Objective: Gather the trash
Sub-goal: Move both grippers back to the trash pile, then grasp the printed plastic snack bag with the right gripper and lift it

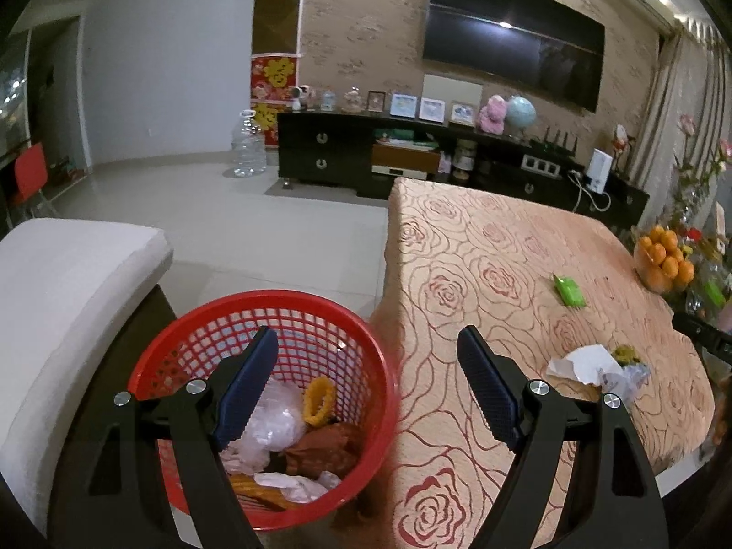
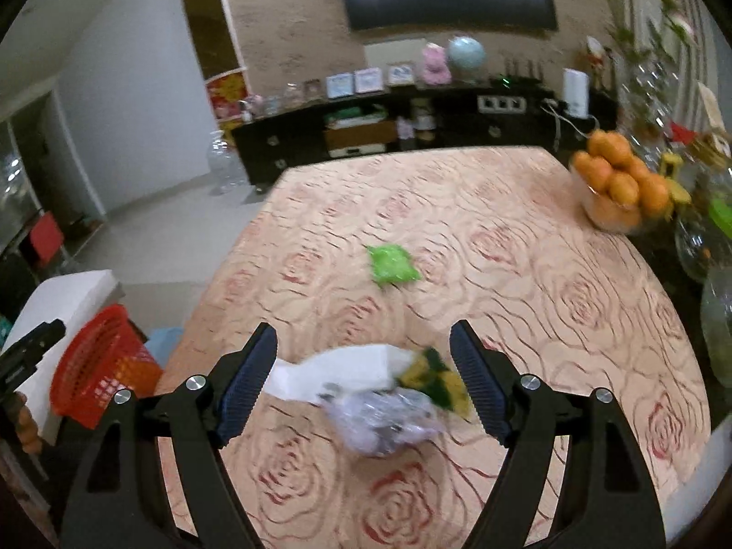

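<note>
A red mesh basket point(image 1: 274, 315) stands on the floor beside the table and holds crumpled plastic point(image 1: 274, 416), a yellow ring point(image 1: 318, 400) and brown paper. My left gripper point(image 1: 366, 334) hangs open above the basket's right rim, nothing between its fingers. On the rose-patterned tablecloth point(image 2: 526, 251) lies a pile: white paper point(image 2: 347, 368), a clear plastic bag point(image 2: 389, 425) and a yellow-green scrap point(image 2: 434, 375). My right gripper point(image 2: 363, 327) is open just above this pile, its pads to either side and not touching. A green packet point(image 2: 392, 264) lies farther back.
A glass bowl of oranges point(image 2: 617, 183) sits at the table's far right corner, with glass vases point(image 2: 704, 247) beside it. A white cushioned seat point(image 1: 68, 297) stands left of the basket. A dark TV cabinet point(image 1: 366, 151) and a large water bottle point(image 1: 248, 146) line the far wall.
</note>
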`<state>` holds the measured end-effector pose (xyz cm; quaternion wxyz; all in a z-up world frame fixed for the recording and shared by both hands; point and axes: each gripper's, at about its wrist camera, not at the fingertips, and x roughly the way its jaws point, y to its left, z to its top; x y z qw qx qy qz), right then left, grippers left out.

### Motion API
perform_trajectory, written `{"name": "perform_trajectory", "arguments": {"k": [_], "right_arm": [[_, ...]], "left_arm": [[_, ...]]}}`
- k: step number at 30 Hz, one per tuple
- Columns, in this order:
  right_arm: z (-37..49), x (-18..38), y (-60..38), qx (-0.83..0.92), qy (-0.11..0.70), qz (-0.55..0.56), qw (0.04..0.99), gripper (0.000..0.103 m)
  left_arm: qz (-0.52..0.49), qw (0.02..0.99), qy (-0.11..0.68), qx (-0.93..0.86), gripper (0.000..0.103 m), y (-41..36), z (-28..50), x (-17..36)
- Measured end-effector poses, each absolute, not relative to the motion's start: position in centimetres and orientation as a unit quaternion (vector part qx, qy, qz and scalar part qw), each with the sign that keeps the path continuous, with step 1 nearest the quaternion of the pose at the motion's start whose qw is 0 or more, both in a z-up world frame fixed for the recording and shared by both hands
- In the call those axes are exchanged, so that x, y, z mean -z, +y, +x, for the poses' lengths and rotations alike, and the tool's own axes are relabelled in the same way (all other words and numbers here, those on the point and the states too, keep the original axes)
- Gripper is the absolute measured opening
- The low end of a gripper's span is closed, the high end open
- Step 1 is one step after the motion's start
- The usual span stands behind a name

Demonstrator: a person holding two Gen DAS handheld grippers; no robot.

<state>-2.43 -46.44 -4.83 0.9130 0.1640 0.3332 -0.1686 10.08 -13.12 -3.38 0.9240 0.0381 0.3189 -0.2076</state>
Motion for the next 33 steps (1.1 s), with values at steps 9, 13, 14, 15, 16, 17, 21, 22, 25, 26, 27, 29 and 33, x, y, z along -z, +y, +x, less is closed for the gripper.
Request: {"name": "perform_trajectory", "arguments": {"k": [9, 13, 14, 15, 16, 17, 21, 22, 25, 26, 27, 29, 33], "right_arm": [[-1.9, 8.2, -46.2, 0.139, 0.368, 0.179, 0.902, 0.075], [-0.6, 9.8, -44.7, 0.122, 0.395, 0.151, 0.898, 0.079], [-0.4, 10.1, -44.6, 0.126, 0.401, 0.146, 0.896, 0.08], [-0.1, 10.7, -44.4, 0.131, 0.409, 0.139, 0.892, 0.082], [0.1, 11.1, -44.2, 0.133, 0.415, 0.134, 0.89, 0.083], [0.3, 11.5, -44.1, 0.134, 0.421, 0.128, 0.888, 0.083], [0.7, 12.7, -43.4, 0.147, 0.43, 0.093, 0.886, 0.084], [0.7, 12.8, -43.1, 0.149, 0.428, 0.082, 0.887, 0.084], [0.8, 13.1, -42.5, 0.153, 0.432, 0.056, 0.887, 0.083], [0.9, 13.1, -42.3, 0.156, 0.434, 0.047, 0.886, 0.081], [1.0, 13.3, -42.3, 0.161, 0.439, 0.036, 0.883, 0.075], [1.2, 13.4, -42.4, 0.164, 0.44, 0.028, 0.882, 0.067], [1.0, 13.1, -42.7, 0.157, 0.444, 0.038, 0.881, 0.06]], "left_arm": [[0.055, 0.919, 0.324, 0.218, 0.078, -14.8, 9.6, 4.0], [0.057, 0.918, 0.325, 0.219, 0.078, -14.9, 9.5, 4.1], [0.058, 0.918, 0.326, 0.219, 0.078, -14.9, 9.5, 4.1], [0.057, 0.917, 0.327, 0.219, 0.078, -14.8, 9.6, 4.1], [0.057, 0.917, 0.328, 0.219, 0.078, -14.8, 9.6, 4.1], [0.056, 0.917, 0.329, 0.219, 0.078, -14.7, 9.7, 4.1], [0.054, 0.917, 0.329, 0.22, 0.078, -14.7, 9.7, 4.1], [0.053, 0.917, 0.329, 0.22, 0.078, -14.7, 9.7, 4.1], [0.055, 0.917, 0.329, 0.221, 0.078, -14.7, 9.6, 4.0], [0.056, 0.917, 0.328, 0.222, 0.078, -14.8, 9.6, 4.0], [0.057, 0.917, 0.328, 0.222, 0.078, -14.9, 9.5, 4.0], [0.058, 0.917, 0.327, 0.222, 0.078, -15.0, 9.4, 3.9], [0.056, 0.917, 0.328, 0.221, 0.078, -15.0, 9.4, 3.9]]}}
